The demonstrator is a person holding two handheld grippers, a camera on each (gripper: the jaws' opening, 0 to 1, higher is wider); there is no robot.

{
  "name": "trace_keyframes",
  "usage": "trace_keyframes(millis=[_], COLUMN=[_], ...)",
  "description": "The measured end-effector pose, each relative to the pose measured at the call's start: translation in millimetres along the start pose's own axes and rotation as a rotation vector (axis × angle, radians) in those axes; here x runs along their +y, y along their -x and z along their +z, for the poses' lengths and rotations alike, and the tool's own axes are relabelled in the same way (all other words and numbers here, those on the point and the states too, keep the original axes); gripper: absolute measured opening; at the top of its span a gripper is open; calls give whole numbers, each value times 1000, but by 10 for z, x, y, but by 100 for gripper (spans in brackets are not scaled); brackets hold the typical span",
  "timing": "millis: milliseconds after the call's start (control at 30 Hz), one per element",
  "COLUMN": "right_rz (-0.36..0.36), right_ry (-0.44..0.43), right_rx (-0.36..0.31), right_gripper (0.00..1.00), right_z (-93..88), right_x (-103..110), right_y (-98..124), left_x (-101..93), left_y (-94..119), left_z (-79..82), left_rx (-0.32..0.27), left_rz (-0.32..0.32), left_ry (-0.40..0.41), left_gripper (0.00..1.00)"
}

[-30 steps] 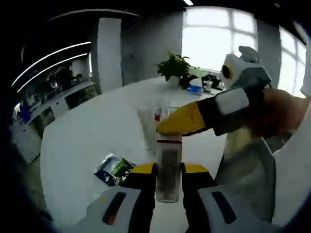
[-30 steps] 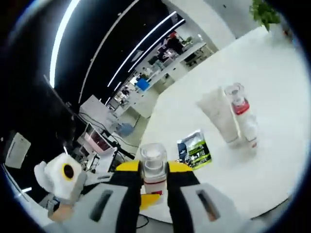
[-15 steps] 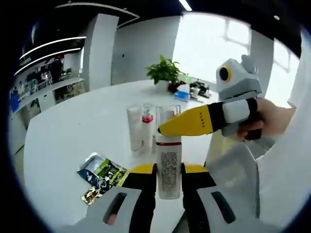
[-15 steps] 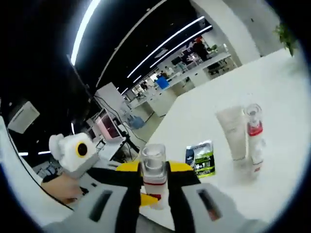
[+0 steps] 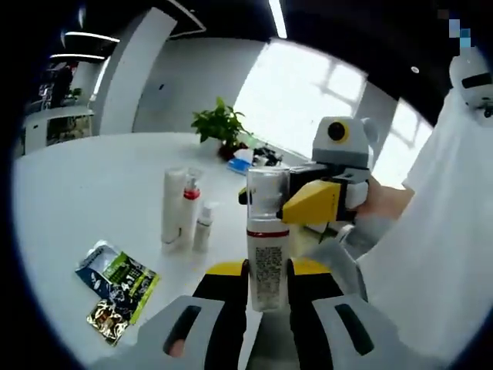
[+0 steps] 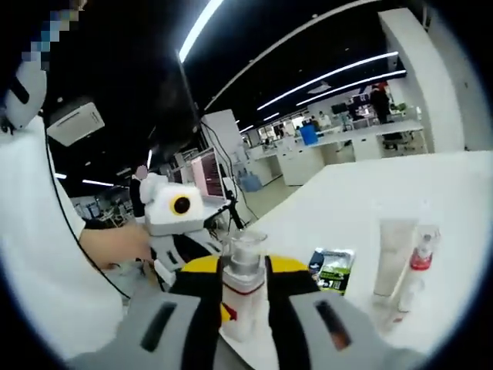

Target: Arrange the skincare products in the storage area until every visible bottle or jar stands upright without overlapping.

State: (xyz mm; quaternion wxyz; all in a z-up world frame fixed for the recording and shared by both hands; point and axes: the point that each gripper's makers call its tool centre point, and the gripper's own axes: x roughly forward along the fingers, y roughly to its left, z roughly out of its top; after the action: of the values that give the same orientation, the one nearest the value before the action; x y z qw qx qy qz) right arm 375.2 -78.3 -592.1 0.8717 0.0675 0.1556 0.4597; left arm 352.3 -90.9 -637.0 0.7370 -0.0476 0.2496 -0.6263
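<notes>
Holding the clear-capped bottle [image 5: 267, 235] above the table [image 5: 92, 185], left gripper [image 5: 267, 270] clamps its body, right gripper [image 6: 243, 270] its neck; set it upright beside the standing tube [image 5: 172, 206], apart.

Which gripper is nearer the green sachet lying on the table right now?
Left, though only slightly, as far as these views tell. The left gripper grips the body of the clear-capped bottle, up from the green sachet. The right gripper clamps the bottle's neck, slightly farther off.
</notes>
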Motion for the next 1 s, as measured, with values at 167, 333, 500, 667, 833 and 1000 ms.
trace_keyframes(millis=[167,333,500,667,833,1000], right_rz=[-47,-135,-235,-307,-325,-351], right_ry=[89,263,301,293,288,271], right_rx=[28,47,68,89,116,133], right_gripper=[21,20,20,20,20,20], right_z=[-42,-64,-177,-304,-416,-514], right_x=[-48,-87,-201,-310,-350,-418], right_y=[-17,-11,-4,11,21,55], left_x=[64,159,300,400,423,462], left_y=[-84,-159,-226,-341,-446,-508], left_z=[-24,-36,-97,-173,-278,-360], left_rx=[53,102,157,182,208,235], left_rz=[27,75,126,141,119,106], left_ry=[-74,-160,-254,-318,-344,-353], left_gripper=[16,16,17,17,16,16])
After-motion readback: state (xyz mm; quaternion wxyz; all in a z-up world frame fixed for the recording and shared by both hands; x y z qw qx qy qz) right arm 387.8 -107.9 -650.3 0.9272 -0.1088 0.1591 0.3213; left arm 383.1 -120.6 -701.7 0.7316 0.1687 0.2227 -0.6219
